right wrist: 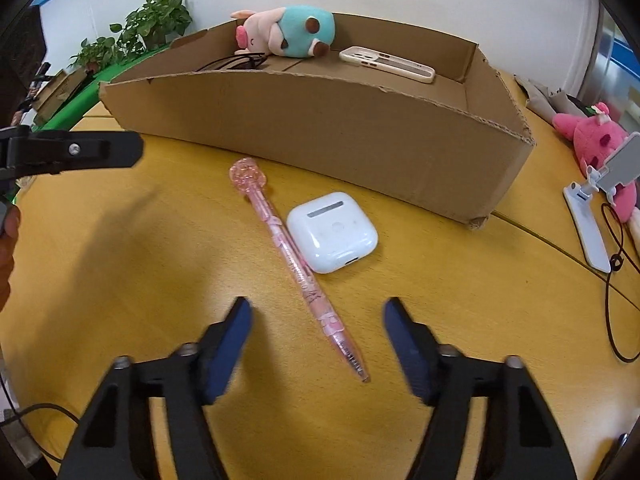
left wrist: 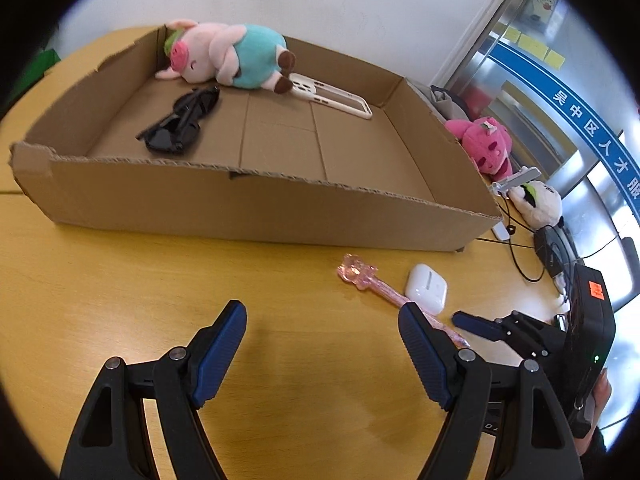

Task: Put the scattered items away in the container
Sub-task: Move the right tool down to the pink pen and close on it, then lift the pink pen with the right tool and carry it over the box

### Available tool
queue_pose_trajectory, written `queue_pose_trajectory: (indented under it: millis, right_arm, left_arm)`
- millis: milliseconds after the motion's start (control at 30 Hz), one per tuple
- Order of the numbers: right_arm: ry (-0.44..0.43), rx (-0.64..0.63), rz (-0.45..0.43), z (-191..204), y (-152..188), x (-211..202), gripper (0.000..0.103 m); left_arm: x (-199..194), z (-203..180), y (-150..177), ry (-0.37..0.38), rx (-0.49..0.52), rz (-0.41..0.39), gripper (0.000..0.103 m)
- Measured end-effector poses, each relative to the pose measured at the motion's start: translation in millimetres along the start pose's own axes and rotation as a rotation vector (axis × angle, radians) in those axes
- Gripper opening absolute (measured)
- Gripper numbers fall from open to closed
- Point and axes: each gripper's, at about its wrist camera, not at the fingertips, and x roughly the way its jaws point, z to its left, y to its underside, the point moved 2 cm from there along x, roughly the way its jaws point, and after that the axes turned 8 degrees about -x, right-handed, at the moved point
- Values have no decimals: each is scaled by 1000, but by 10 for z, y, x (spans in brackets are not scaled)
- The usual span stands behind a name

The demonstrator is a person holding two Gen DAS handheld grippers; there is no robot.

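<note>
A shallow cardboard box (left wrist: pixel 256 208) (right wrist: pixel 320 128) holds a pink pig plush in a teal shirt (left wrist: pixel 228 54) (right wrist: pixel 288 32), black sunglasses (left wrist: pixel 180 124) (right wrist: pixel 236 63) and a cream phone case (left wrist: pixel 332 96) (right wrist: pixel 388 64). In front of it on the wooden table lie a pink glitter pen (left wrist: pixel 360 276) (right wrist: pixel 288 248) and a white earbud case (left wrist: pixel 426 288) (right wrist: pixel 332 232), side by side. My right gripper (right wrist: pixel 318 308) is open low over the pen's lower half, pads apart from it. Left of the pen, my left gripper (left wrist: pixel 322 312) is open over bare table.
Right of the box sit a pink plush (left wrist: pixel 486 146) (right wrist: pixel 596 140), a white plush (left wrist: pixel 538 200), a white phone stand (right wrist: pixel 588 208) and black cables (right wrist: pixel 616 280). Potted plants (right wrist: pixel 148 28) stand at the far left. A wall runs behind the box.
</note>
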Motion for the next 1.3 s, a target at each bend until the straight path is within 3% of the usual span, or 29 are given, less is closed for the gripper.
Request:
queue_pose_trajectory:
  millis: [100,167,200,233,567,633,767,800,1067,1300]
  right_arm:
    - [-6,9,15,64,16,-32,43]
    - [-24,12,21,131,25,-59,29]
    - [-45,15,22,166,19,-64,15]
    - [-83,24,21,213,25,-74,12]
    - [-257,118,-24,572,139,-137,11]
    - [-289,137,-39,604,169,-143,11]
    - [-338,163,-47,639,204,-157,14]
    - [-346,164,-47,653,209,-162,14]
    - [-363,164,-60,699,201,-193,15]
    - [-397,166,-119,715,97,-367,15]
  left_arm:
    - [84,12,25,33,-45,35,78]
    - [148,44,39,44,-83,64,78]
    - [175,55,44,44,-95,71,78]
    - [205,67,55,47,-108,81,78]
    - [400,-41,51,126,-129,143,75]
    - [425,-48,37,128,-135,144,65]
    - [473,0,32,109,-163,156,24]
    - [485,16,34,107,-169,163,19]
    - [402,41,34,118,-181,150,18]
    - [2,-107,-122,160,-134,42,17]
